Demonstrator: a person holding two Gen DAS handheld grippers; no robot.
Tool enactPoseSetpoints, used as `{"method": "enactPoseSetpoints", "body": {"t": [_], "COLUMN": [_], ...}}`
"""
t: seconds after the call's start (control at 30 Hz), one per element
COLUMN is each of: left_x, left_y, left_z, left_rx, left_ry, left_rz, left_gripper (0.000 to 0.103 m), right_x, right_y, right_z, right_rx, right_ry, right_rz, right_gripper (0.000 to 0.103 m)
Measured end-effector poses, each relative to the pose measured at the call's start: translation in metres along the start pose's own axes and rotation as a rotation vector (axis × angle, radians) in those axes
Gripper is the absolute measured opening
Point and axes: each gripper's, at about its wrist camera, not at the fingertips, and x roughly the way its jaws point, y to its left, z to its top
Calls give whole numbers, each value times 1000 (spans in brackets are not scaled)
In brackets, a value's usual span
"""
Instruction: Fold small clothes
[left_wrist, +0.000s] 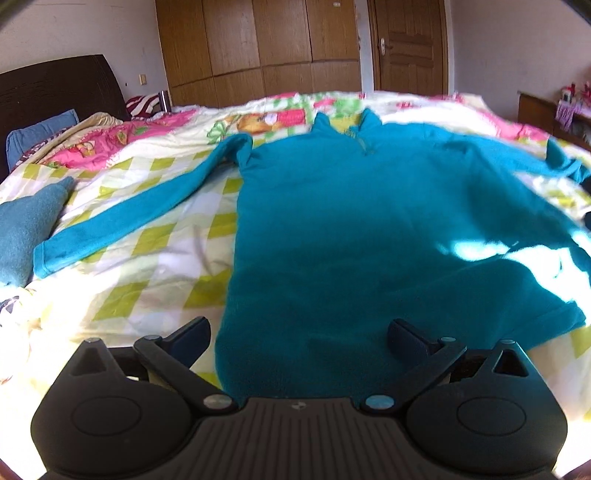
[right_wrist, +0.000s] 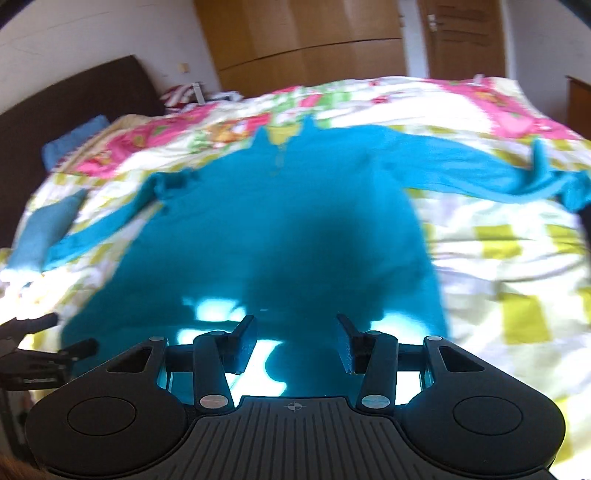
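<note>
A teal long-sleeved fleece top (left_wrist: 332, 229) lies spread flat on a bed, collar at the far side, hem toward me. Its left sleeve (left_wrist: 122, 221) runs out to the near left; the right sleeve (right_wrist: 480, 173) stretches right and ends bunched. My left gripper (left_wrist: 299, 332) hovers open over the hem's left part, nothing between its fingers. My right gripper (right_wrist: 295, 332) is open over the hem's middle, also holding nothing. The left gripper (right_wrist: 48, 339) shows at the left edge of the right wrist view. The right wrist view is blurred.
The bedcover (left_wrist: 147, 258) is a white, green-checked and pink patterned quilt. A second teal garment (left_wrist: 26, 229) lies folded at the left. Blue pillow (left_wrist: 40, 136) and dark headboard (left_wrist: 55, 88) stand at the far left; wooden wardrobe (left_wrist: 258, 48) and door (left_wrist: 406, 44) stand behind.
</note>
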Motion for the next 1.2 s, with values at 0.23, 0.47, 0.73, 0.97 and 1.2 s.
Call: {"method": "enactPoseSetpoints", "body": {"t": [0.23, 0.47, 0.73, 0.97, 1.2], "left_x": [-20, -25, -49, -63, -73], "left_y": [-15, -32, -32, -37, -58], "left_z": [-4, 3, -15, -8, -19], "left_rx": [32, 99, 44, -39, -59], "left_ry": [-11, 89, 106, 90, 77], "left_rz": [58, 47, 39, -6, -42], "left_gripper": [103, 103, 103, 103, 103], "right_x": [4, 1, -44, -52, -52], "right_y": [-55, -52, -29, 27, 70], "right_z": [-43, -54, -69, -80, -106], "right_rx": [154, 108, 84, 56, 18], "right_ry": [37, 70, -32, -73, -73], "right_rz": [-142, -197, -170, -29, -1], "right_gripper": [46, 43, 44, 45, 45]}}
